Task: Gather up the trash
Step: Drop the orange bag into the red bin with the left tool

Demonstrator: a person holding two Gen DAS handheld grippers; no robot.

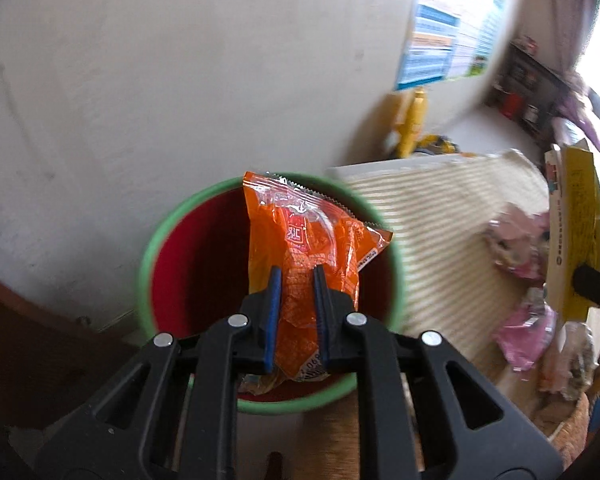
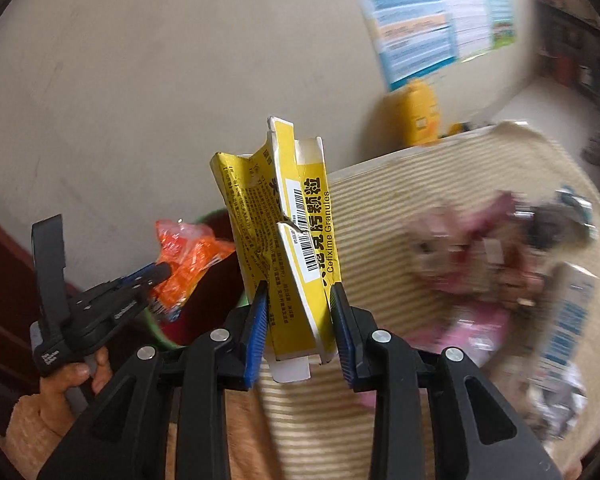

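My left gripper [image 1: 296, 276] is shut on an orange snack wrapper [image 1: 304, 232] and holds it over the mouth of a bin with a green rim [image 1: 156, 236] and red inside. In the right wrist view the left gripper [image 2: 162, 270] and the orange wrapper [image 2: 188, 256] show at the left, over the bin [image 2: 216, 216]. My right gripper [image 2: 300, 288] is shut on a torn yellow medicine box [image 2: 284, 220], held upright above the striped mat. That box shows at the right edge of the left wrist view [image 1: 576, 240].
A striped beige mat [image 1: 440, 248] lies to the right of the bin, with pink wrappers [image 1: 528, 328] and other litter on it. A blue and white box [image 2: 568, 312] lies at the right. A white wall stands behind the bin. Dark wooden furniture [image 1: 40, 340] is at the left.
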